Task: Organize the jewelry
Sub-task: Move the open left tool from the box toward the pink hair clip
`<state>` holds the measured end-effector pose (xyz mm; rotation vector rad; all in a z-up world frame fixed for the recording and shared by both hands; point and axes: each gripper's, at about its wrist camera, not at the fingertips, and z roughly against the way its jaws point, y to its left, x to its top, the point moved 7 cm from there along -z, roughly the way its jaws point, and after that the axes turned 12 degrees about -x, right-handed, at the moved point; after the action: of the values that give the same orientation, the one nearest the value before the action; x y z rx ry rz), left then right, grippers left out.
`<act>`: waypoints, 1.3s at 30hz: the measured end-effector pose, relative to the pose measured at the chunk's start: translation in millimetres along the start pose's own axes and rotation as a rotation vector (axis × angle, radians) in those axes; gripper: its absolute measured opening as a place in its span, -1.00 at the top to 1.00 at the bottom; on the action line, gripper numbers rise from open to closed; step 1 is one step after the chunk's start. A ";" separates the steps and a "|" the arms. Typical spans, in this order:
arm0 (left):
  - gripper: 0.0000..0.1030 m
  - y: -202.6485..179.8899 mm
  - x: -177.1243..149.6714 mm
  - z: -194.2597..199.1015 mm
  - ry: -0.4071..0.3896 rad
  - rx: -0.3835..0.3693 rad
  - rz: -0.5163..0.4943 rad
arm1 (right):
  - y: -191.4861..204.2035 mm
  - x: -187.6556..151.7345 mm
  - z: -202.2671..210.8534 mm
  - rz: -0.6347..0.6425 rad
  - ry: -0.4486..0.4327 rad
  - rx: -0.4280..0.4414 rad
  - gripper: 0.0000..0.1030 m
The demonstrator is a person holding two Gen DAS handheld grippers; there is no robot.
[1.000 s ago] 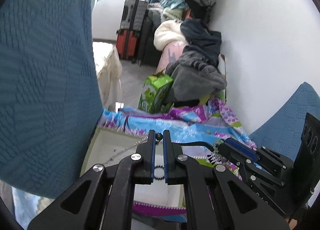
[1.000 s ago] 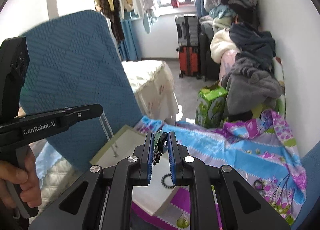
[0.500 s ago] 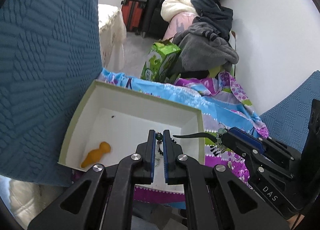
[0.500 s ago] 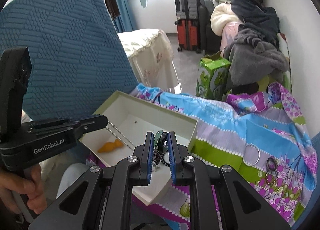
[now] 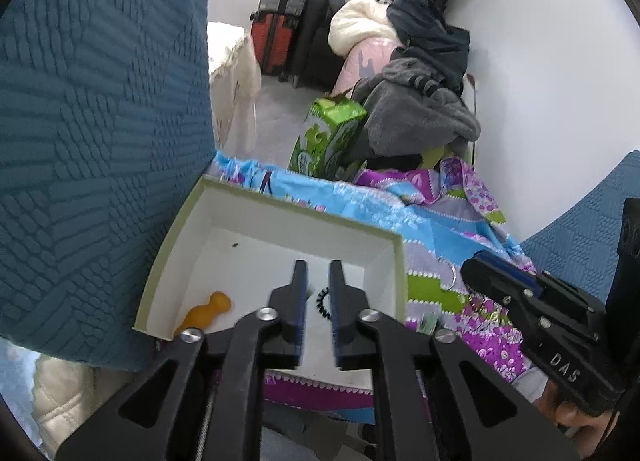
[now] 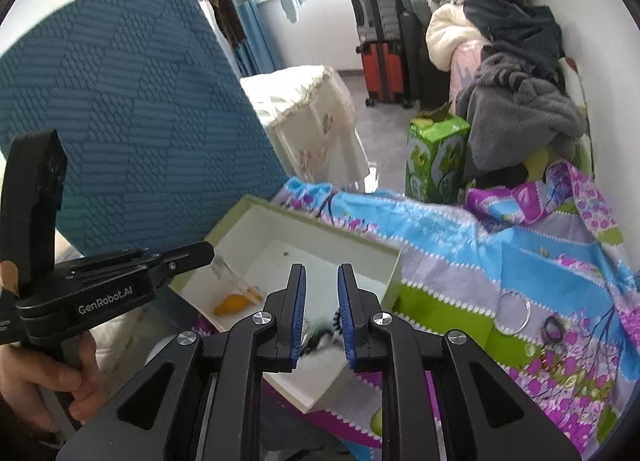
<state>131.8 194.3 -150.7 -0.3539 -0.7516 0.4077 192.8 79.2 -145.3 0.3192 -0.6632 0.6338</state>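
A white box with a green rim [image 5: 276,203] [image 6: 320,223] lies on the patterned cloth, with an orange piece [image 5: 204,313] [image 6: 234,303] inside. My left gripper [image 5: 318,277] [image 6: 192,255] hangs over the box and its jaws are opening, with nothing between the pads. Below the gap lie black beads [image 5: 322,303]. In the right wrist view a blurred silver chain [image 6: 234,281] trails from the left gripper's tip into the box. My right gripper [image 6: 322,281] [image 5: 520,301] is opening too. A blurred dark beaded piece [image 6: 320,335] sits low in its gap over the box floor.
A silver hoop [image 6: 516,311] and a dark ring [image 6: 554,327] lie on the cloth right of the box. A blue textured cushion [image 5: 100,121] stands against the box's left side. A green carton [image 6: 434,157], suitcases and piled clothes stand beyond.
Both grippers have sunk toward the box. Their jaws, shut on the necklace ends before, now stand apart, and the beaded end has slipped down in a blur.
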 end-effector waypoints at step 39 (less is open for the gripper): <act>0.20 -193.9 -64.7 -17.8 -0.044 -0.208 -0.203 | -213.0 -68.3 155.6 -0.227 -0.251 -0.263 0.71</act>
<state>146.2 -7.0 -113.5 -0.4603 -0.8668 0.1460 213.4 -186.8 -90.0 0.2256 -0.9263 0.2863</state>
